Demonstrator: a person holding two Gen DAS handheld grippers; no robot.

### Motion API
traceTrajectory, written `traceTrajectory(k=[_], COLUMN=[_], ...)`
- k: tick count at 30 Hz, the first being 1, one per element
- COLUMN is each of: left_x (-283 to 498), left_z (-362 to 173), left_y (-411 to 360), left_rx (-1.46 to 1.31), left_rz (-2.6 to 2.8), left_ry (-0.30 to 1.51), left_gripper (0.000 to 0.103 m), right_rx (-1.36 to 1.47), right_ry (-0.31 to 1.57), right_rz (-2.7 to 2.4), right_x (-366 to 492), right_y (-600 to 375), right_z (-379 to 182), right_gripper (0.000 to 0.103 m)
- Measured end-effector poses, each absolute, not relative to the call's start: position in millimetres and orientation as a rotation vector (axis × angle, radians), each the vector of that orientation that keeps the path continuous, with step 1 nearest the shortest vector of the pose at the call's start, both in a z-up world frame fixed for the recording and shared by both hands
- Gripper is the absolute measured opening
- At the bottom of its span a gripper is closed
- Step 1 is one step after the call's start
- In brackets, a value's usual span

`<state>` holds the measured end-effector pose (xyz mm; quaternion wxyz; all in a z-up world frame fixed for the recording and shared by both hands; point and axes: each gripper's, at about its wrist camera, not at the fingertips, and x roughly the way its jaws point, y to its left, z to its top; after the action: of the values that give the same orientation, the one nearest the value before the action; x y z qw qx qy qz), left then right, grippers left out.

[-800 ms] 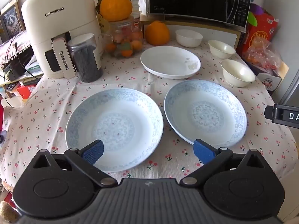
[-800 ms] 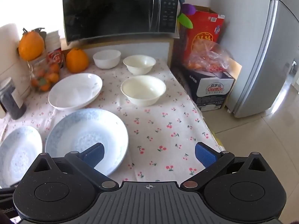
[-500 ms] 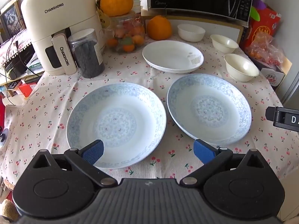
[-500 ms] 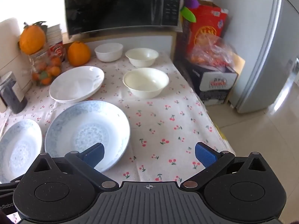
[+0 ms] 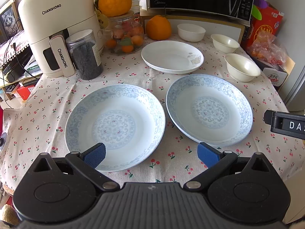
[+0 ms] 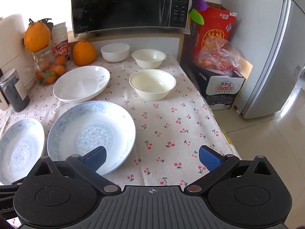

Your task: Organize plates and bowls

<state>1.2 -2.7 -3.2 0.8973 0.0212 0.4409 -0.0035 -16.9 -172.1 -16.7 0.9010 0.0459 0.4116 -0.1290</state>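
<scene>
Two blue-patterned plates lie side by side on the cherry-print cloth: the left one and the right one, the latter also in the right wrist view. Behind them sits a plain white plate. Three white bowls stand at the back right: and the nearest. My left gripper hovers open over the near edge of the left plate, nothing between its fingers. My right gripper is open above the cloth beside the right plate, empty.
An air fryer, a dark-filled jar and a fruit jar with oranges stand at the back left. A microwave sits behind the bowls. Boxes and a fridge stand off the table's right edge.
Both cameras have moved in toward the table a little; the plates and bowls sit lower and nearer in view. Both grippers stay open and empty.
</scene>
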Motion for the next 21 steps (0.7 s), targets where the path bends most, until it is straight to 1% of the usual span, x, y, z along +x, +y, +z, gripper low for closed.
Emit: traceTrajectory(k=[21], left_x=[0.3], left_z=[-3.6], left_y=[-5.0], left_rx=[0.048], left_rz=[-0.003], left_ry=[0.910], left_gripper=[0.103], right_rx=[0.106], right_ry=[0.857], right_rz=[-0.262], right_x=[-17.1], right_y=[-171.6], right_z=[-17.6], right_gripper=[0.103])
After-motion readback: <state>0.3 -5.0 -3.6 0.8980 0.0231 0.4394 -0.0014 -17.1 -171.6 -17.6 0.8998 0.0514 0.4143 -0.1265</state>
